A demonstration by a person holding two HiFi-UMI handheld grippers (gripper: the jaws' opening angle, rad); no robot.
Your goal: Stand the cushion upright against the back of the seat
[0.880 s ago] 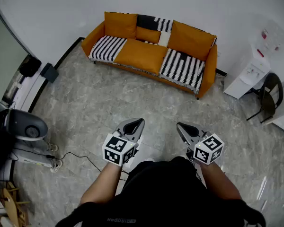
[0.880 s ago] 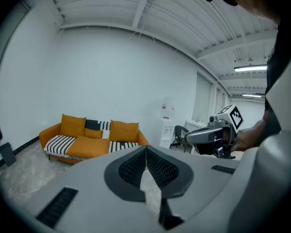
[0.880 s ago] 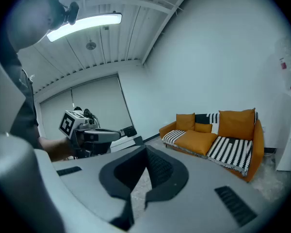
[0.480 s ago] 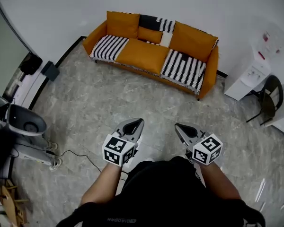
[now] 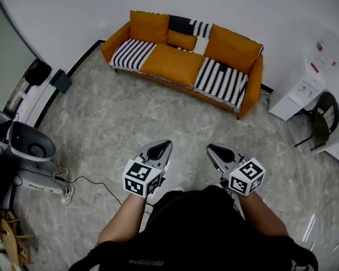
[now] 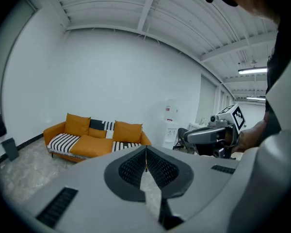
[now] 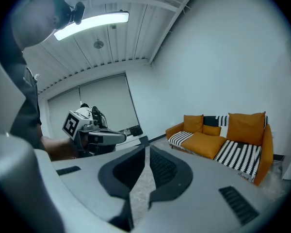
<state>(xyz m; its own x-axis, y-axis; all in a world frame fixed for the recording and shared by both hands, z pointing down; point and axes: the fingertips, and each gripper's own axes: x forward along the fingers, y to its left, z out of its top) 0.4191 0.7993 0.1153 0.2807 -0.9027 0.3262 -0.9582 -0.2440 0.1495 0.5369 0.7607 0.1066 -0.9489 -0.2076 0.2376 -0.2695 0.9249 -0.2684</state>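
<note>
An orange sofa (image 5: pixel 175 65) with striped black-and-white seat covers stands against the far wall. A small orange cushion (image 5: pixel 182 40) rests at the middle of its back, between two large orange back cushions (image 5: pixel 148 27) (image 5: pixel 233 48) and in front of a striped one. Both grippers hover over the floor well short of the sofa. My left gripper (image 5: pixel 161 146) is shut and empty, and so is my right gripper (image 5: pixel 214 149). The left gripper view shows the sofa (image 6: pixel 94 140) far off; the right gripper view shows it too (image 7: pixel 223 140).
A white water dispenser (image 5: pixel 296 92) and a dark chair (image 5: pixel 319 117) stand right of the sofa. A grey machine (image 5: pixel 31 148) with a cable (image 5: pixel 93 184) on the floor is at the left, with a black box (image 5: pixel 61 83) near the wall. Marbled floor lies between me and the sofa.
The sofa sits slightly lower in the head view, so I am a little nearer to it. Both grippers stay shut in front of the body.
</note>
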